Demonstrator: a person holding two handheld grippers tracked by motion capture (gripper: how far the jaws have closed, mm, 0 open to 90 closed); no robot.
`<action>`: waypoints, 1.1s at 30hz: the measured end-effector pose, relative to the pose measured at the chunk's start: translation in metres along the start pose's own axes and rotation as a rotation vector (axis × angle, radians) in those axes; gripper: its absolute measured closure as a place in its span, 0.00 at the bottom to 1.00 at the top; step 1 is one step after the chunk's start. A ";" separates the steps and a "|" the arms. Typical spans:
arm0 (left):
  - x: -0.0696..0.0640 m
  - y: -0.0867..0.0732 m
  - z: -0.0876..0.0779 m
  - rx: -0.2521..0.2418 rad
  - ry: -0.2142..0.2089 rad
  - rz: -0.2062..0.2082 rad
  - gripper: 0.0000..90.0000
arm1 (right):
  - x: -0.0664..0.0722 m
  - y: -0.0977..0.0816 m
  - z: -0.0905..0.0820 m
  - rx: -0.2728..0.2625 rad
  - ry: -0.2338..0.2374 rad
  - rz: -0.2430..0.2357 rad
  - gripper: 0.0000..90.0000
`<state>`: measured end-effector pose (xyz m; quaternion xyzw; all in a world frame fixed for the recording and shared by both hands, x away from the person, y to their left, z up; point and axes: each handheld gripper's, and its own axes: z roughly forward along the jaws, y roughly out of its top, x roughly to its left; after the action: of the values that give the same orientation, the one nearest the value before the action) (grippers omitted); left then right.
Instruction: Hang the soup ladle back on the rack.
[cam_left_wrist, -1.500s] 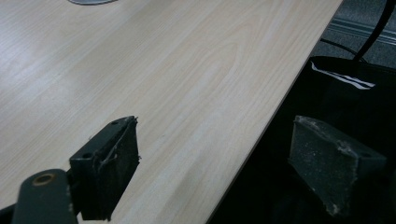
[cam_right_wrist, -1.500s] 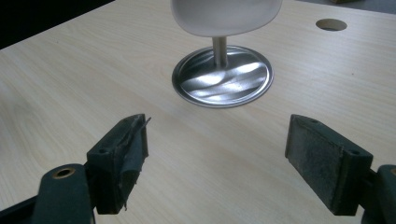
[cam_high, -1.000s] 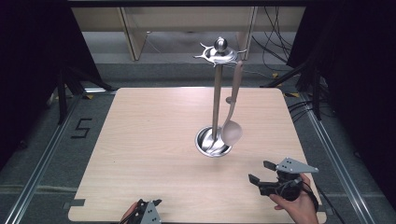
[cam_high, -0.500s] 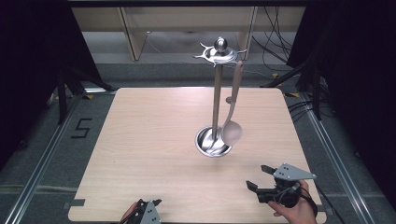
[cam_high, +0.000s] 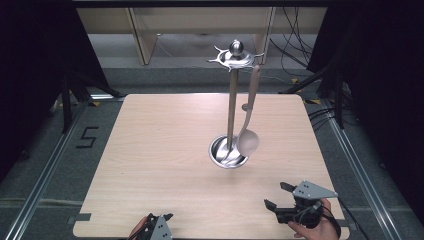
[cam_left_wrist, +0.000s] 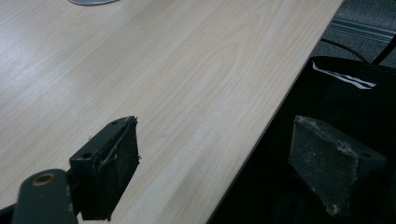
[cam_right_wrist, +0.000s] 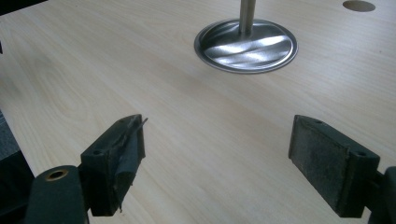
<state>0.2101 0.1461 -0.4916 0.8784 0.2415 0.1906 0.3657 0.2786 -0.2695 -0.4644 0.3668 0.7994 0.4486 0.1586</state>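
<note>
Ladle (cam_high: 248, 140) hangs on stand (cam_high: 231, 117), hook unclear.

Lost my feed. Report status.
Both tools open, empty: left tool, right tool. Ladle hangs on stand. Table between unobstructed.

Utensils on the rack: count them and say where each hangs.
1. A ladle hangs from a hook on the rack, its right side in the high view, bowl just above the round base.

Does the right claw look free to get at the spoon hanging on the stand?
Probably yes: the right claw is open, pointed toward the stand, with bare table between it and the spoon.
</note>
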 end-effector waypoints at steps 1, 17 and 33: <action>-0.001 0.000 0.000 -0.009 -0.006 -0.013 0.17 | 0.000 -0.001 0.001 -0.011 0.011 0.013 0.21; -0.001 0.000 0.000 -0.011 -0.009 -0.016 0.17 | 0.009 -0.009 -0.004 0.012 0.013 0.027 0.19; -0.001 0.000 0.000 -0.008 0.002 -0.018 0.17 | 0.011 -0.018 -0.008 0.028 0.020 -0.011 0.19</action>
<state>0.2093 0.1458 -0.4921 0.8745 0.2490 0.1890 0.3708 0.2583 -0.2723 -0.4743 0.3602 0.8091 0.4402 0.1481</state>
